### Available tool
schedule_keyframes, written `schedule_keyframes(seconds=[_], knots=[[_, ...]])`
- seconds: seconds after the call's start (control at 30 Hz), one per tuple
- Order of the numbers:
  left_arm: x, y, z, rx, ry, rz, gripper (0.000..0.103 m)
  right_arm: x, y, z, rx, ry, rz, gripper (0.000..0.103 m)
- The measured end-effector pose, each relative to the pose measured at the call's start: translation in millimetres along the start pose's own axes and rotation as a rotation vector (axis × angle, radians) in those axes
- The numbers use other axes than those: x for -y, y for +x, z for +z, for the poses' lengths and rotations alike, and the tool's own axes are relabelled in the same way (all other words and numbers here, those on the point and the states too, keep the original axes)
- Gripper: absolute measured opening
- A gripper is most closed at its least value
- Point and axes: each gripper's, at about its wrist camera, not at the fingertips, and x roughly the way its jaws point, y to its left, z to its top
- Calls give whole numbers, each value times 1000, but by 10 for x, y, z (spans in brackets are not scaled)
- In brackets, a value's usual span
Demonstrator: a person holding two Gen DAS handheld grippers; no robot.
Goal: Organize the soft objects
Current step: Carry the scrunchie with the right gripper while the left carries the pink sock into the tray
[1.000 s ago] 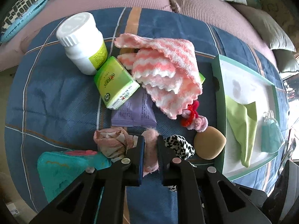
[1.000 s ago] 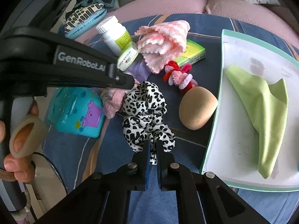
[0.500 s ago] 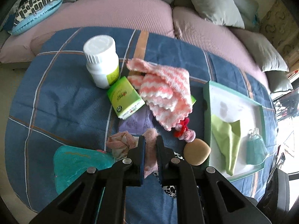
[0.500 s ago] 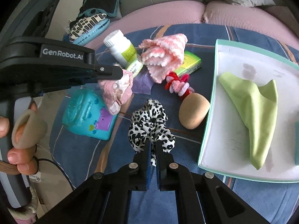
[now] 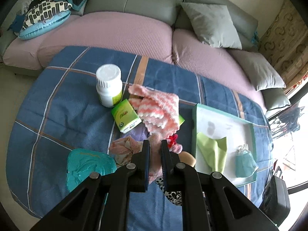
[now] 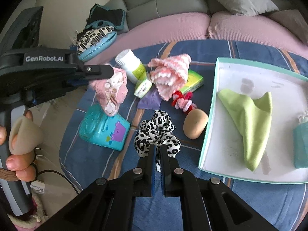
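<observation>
1. The right gripper [image 6: 157,150] reaches forward low over the blue plaid cover [image 6: 92,154], its tongs pinched on the near edge of the leopard-print scrunchie [image 6: 156,130], which bunches up just beyond the tips.
2. At the near left of the right wrist view, a hand [image 6: 17,138] wraps the handle of the left gripper [image 6: 104,75], which is held level above the cover and points right.
3. Its tongs are clamped on the pink fabric scrunchie [image 6: 113,92], which hangs in the air over the teal toy case [image 6: 104,130]; in the left wrist view the pink cloth [image 5: 154,154] sits squeezed between the tips.
4. To the right lies the tray [image 6: 211,115], holding a green cloth [image 6: 250,119] and a teal face mask [image 5: 246,160].
5. Just left of the tray rests a tan sponge [image 6: 195,124], touching a red and pink chenille scrunchie [image 6: 182,100].
6. Farther off lie a pink striped towel [image 6: 171,75], green boxes [image 5: 126,118] and a white bottle [image 5: 109,85].
7. Beyond is the sofa [image 5: 125,28].
</observation>
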Motion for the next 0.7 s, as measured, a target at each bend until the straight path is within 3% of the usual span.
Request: schedule_keyframes(seconds=[0.37, 0.7], knots=[[284, -440, 48, 102, 41, -56, 11, 131, -486, 101, 122, 34, -17, 4], [820, -624, 55, 153, 136, -108, 11, 608, -962, 148, 226, 126, -82, 4]])
